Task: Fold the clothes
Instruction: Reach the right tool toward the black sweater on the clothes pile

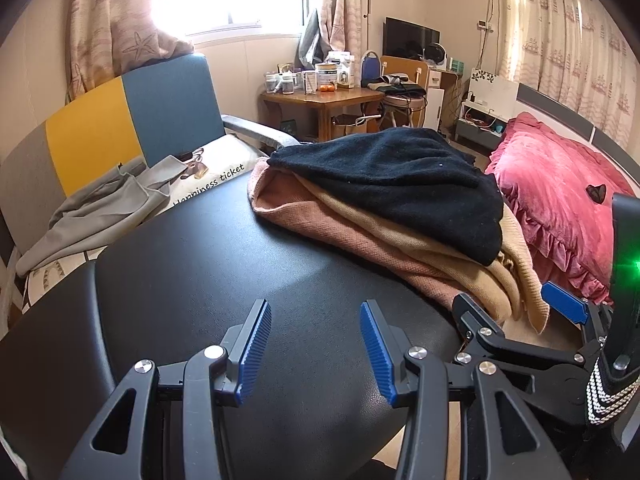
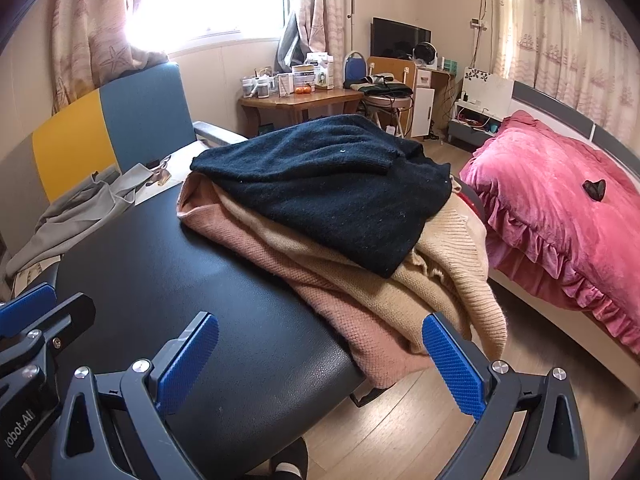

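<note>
a: bedroom with a black padded table up front, pink bed off to the right. where's the laundry?

b: pile of sweaters ahead and right of the left gripper, black sweater on top. long axis runs from near right to far left.

a: and the claws?

b: left gripper tilts down over bare table, jaws partly apart, nothing between them. right gripper spread wide, released, empty, the pile's near corner just ahead.
</note>
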Available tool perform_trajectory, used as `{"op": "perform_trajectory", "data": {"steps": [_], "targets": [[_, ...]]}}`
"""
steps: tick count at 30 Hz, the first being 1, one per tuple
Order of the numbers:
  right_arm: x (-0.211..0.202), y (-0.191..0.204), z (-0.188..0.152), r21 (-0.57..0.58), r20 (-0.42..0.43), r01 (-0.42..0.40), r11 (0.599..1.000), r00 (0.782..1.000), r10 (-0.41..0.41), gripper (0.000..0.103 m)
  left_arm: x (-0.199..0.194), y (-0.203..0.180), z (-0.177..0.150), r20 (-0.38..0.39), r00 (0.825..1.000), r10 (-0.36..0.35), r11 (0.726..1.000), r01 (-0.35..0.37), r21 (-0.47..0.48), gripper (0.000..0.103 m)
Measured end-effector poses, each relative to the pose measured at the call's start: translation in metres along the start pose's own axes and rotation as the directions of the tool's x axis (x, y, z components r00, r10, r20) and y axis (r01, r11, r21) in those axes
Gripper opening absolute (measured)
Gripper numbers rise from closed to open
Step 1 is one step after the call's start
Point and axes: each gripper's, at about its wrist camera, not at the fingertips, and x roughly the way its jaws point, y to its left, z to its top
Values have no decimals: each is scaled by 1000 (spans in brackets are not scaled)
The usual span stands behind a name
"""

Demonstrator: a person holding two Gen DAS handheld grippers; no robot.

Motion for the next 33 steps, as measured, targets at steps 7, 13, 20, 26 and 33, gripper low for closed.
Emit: {"op": "perform_trajectory", "data": {"steps": [7, 13, 20, 26, 33], "targets": [[5, 6, -7, 0, -10, -17, 1000, 1000, 17, 103, 33, 26, -26, -98, 982, -160, 985, 152, -87, 52], [14, -14, -25, 111, -36, -303, 947, 951, 308, 89, 61, 82, -92, -229, 969, -94, 981, 51, -187, 50], [44, -26, -9, 251, -13, -534, 807, 832, 555, 62, 54, 145, -150, -223, 974, -47, 963, -16, -269, 51], [63, -14, 55, 157, 16, -365, 918, 930, 367, 91, 49, 149, -159, -209, 978, 16, 977, -60, -203, 56], [126, -55, 126, 332, 44, -222, 917, 975, 220, 93, 52, 144, -159, -195, 981, -1, 989, -28, -147, 81]]}}
